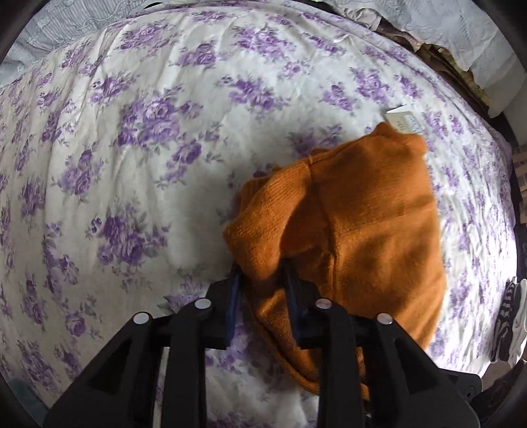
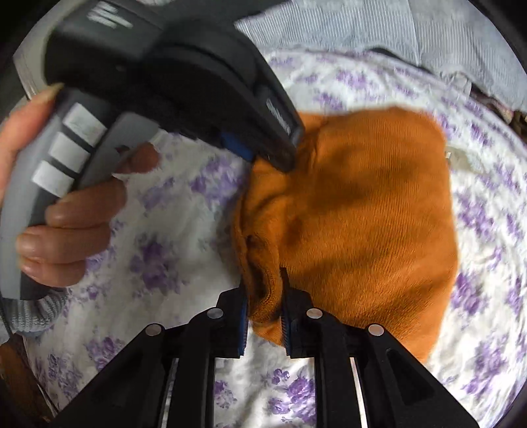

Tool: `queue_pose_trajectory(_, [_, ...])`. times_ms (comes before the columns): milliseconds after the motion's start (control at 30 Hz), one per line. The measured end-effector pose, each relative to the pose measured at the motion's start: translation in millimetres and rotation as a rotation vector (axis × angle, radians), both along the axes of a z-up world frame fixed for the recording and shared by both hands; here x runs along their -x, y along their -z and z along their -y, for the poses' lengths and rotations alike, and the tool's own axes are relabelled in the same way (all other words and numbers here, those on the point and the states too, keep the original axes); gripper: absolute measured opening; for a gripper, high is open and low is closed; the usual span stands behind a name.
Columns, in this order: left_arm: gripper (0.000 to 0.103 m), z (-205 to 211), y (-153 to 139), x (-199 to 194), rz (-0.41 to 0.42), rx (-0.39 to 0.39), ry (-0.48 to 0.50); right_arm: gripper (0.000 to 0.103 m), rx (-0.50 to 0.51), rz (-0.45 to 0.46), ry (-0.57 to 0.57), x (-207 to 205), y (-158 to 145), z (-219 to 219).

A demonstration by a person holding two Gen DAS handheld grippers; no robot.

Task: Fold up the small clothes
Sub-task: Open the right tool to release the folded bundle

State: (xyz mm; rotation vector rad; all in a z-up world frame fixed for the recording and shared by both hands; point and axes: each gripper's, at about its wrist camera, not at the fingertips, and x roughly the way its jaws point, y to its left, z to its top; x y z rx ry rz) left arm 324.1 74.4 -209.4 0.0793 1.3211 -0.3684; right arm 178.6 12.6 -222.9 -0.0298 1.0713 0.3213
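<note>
A: Start with the left wrist view. What do the left tongs have?

B: They are pinching a bunched edge of the orange knit garment. The cloth fills the gap between the two fingers, and the blue pads press against it from both sides.

A: Where does the garment lie?

B: On the bed, over the white bedspread with purple flowers, toward its right side. It spreads away from the tongs as a rumpled heap, partly doubled over. A white paper tag shows at its far edge, touching the knit. At the right edge of the bed there is some black-and-white striped cloth, well apart from the garment. Pale grey bedding lies past the far edge of the bedspread.

A: Now the right wrist view.

B: The right tongs are pinching a thick fold at the garment's near left edge; the fabric is squeezed between the fingers and bulges above them. The rest of the garment stretches away to the right over the flowered bedspread.

A: And the other tool?

B: The left tongs come in from the upper left, their tips sunk into the garment's far left corner. The person's left hand wraps the grey handle, with a grey knit cuff at the wrist. This view is somewhat blurred.
</note>
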Motion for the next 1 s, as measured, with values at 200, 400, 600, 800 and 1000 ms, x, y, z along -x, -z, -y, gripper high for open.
queue_pose_trajectory(200, [0.038, -10.3, 0.3, 4.6, 0.020, 0.038, -0.056, 0.018, -0.093, -0.025, 0.010, -7.7, 3.6, 12.0])
queue_pose_trajectory(400, [0.048, -35.5, -30.7, 28.2, 0.090, 0.036, -0.102, 0.031, -0.191, 0.026, 0.016, 10.6, -27.7, 40.6])
queue_pose_trajectory(600, [0.051, -36.4, -50.5, 64.1, 0.129, 0.050, -0.081, 0.038, -0.247, 0.092, 0.067, 31.4, -58.4, 74.6])
queue_pose_trajectory(800, [0.072, 0.8, -25.0, 98.2, 0.117, -0.034, 0.008, 0.038, -0.126, 0.064, 0.132, 23.1, -46.3, 84.4])
queue_pose_trajectory(1000, [0.081, 17.9, 11.2, 110.6, 0.090, -0.175, 0.009, 0.029, -0.131, -0.017, 0.152, 16.9, -5.3, 96.4])
